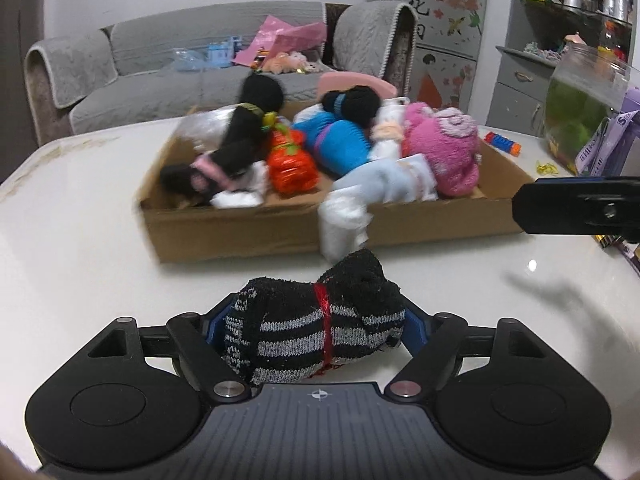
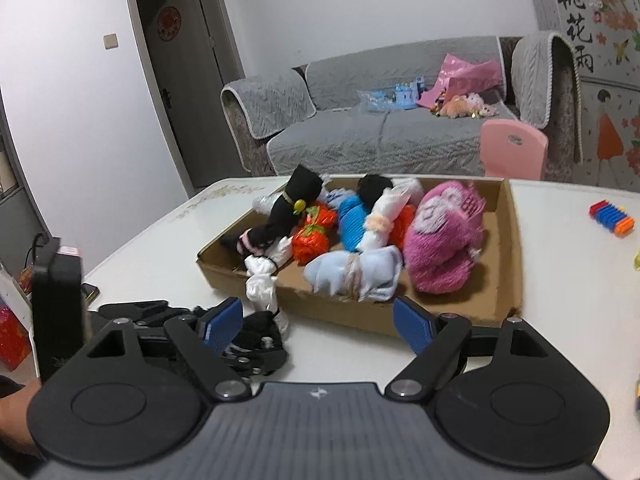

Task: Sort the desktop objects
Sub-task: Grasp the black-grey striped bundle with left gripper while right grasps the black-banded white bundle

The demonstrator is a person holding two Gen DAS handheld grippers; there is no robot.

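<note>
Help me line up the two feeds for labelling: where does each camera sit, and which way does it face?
Left wrist: sits on the left claw, low over the table, facing the box and sofa; own claw shut on the striped sock, right claw's side at right.
Right wrist: sits on the right claw, facing the same box; own open claw, left claw at left.
Shared: box, pink bundle, sofa.

White table (image 2: 560, 280) — cardboard tray (image 2: 460, 314), toy (image 2: 612, 218)

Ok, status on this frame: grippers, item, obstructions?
Left gripper shut on striped sock bundle, short of cardboard box. Right gripper open, empty. White bundle drapes over box's near wall.
</note>
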